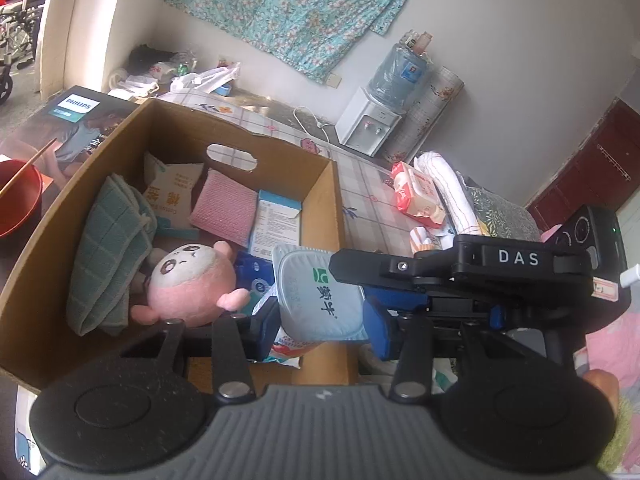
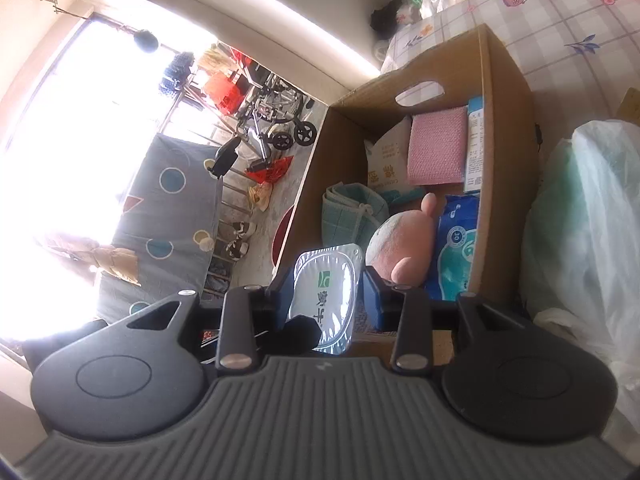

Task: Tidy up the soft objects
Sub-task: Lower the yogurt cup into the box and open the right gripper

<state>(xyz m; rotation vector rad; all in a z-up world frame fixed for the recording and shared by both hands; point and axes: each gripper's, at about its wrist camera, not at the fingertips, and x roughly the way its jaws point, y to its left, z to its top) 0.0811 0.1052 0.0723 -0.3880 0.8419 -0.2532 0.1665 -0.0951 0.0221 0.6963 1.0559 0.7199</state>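
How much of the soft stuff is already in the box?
Done: the pink plush, green towel and pink cloth lie in the cardboard box. In hand: both tongs, left and right, grip the white packet at the box's near edge. Left: the red-and-white pack and rolled cloth beside the box.
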